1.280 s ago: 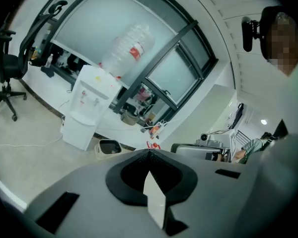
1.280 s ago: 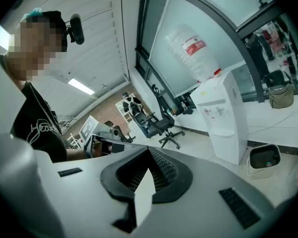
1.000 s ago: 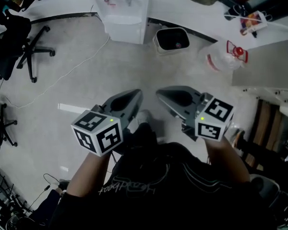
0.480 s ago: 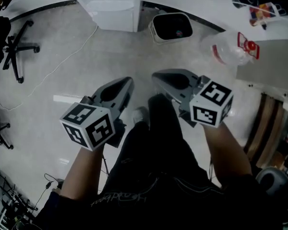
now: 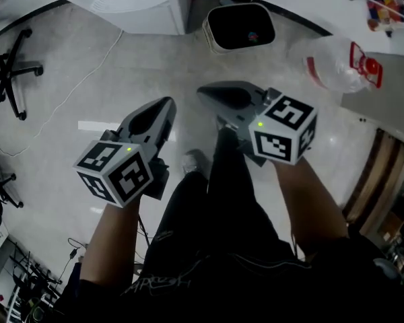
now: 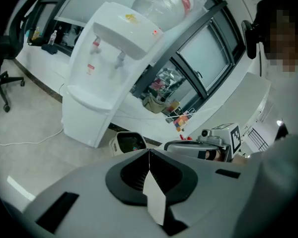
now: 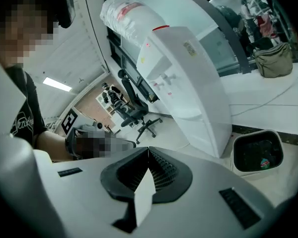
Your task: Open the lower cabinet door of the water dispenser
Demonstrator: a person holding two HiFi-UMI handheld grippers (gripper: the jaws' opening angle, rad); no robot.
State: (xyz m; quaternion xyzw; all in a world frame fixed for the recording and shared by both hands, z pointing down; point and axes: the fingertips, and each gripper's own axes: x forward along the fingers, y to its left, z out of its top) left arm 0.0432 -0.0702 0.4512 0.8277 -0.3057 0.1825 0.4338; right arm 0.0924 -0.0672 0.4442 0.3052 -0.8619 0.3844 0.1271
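- Left gripper (image 6: 149, 155): the ribbed black pads are closed along one seam with nothing between them. The shell is grey and moulded.
- Right gripper (image 7: 148, 152): same condition, pads closed on nothing.
- Both are held over the pale, glossy floor (image 5: 67, 99), well apart from the water dispenser (image 6: 97, 78), which stands at the floor's far edge.
- Lower cabinet door (image 6: 83, 119): a flat, smooth white panel below the taps, judged shut. No handle or recess can be made out.
- Step in hand, as judged: approach. Part one gripper's pads before arrival, find the door's free edge, and pull along the hinge arc. Smooth plastic offers little purchase.
- Waste bin (image 5: 241, 27): rounded and dark inside, just beside the dispenser. Keep clear of it.
- Translucent bottle (image 6: 171, 6): sits on top of the unit. Avoid jolting it.
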